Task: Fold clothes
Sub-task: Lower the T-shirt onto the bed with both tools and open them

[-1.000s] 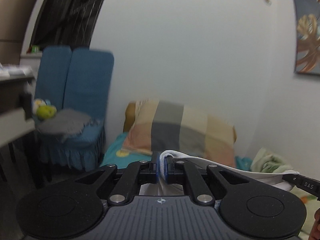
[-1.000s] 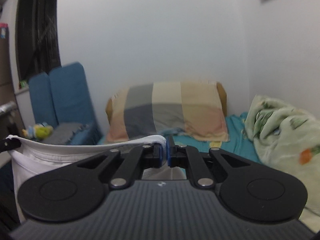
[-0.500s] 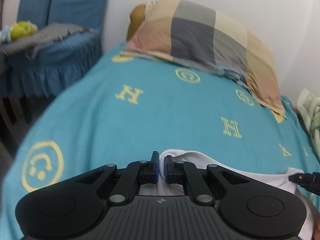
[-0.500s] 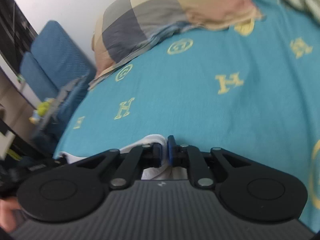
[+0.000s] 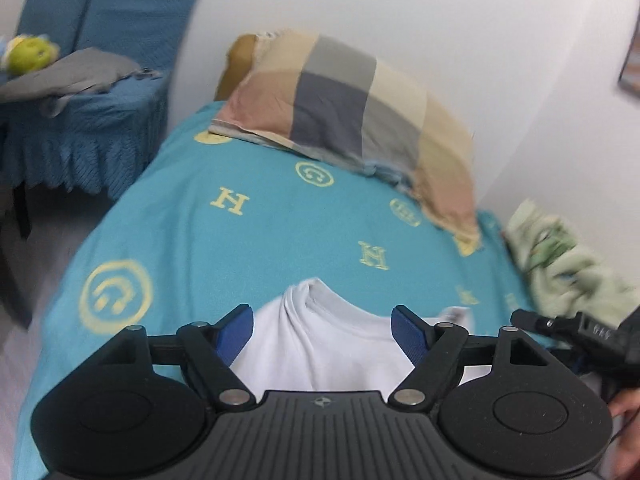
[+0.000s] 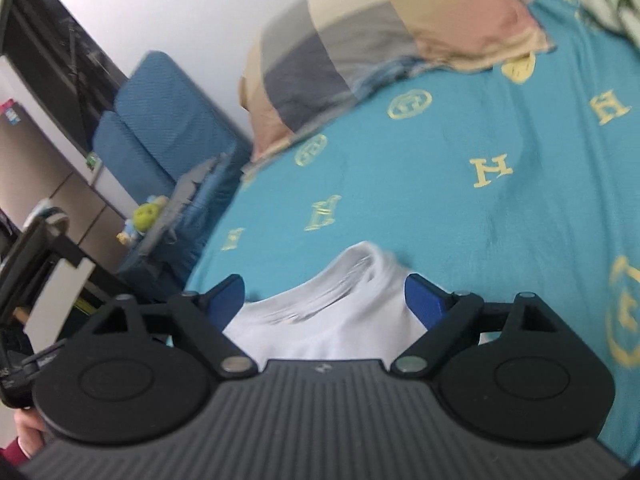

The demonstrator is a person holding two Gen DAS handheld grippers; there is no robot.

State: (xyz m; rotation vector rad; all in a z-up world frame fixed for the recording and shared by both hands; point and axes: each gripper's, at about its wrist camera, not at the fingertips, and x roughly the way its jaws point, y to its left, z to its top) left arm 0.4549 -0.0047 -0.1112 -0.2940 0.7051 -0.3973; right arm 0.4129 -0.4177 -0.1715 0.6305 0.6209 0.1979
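A white T-shirt [image 5: 320, 344] lies on the teal bed sheet [image 5: 248, 240] near the bed's front edge; it also shows in the right wrist view [image 6: 340, 312]. My left gripper [image 5: 322, 330] is open, its blue pads spread either side of the shirt's near edge, holding nothing. My right gripper [image 6: 326, 300] is open too, jaws apart over another part of the shirt's edge. The right gripper's tip [image 5: 560, 326] shows at the right of the left wrist view. Most of the shirt is hidden below the gripper bodies.
A checked pillow [image 5: 352, 120] leans on the white wall at the bed's head. A green crumpled blanket [image 5: 568, 264] lies at the right. A blue chair [image 5: 80, 120] with grey cloth and a plush toy [image 5: 32, 52] stands left of the bed.
Both grippers lowered the white shirt from the air onto the bed, then opened and let go of it. The shirt now rests on the sheet.
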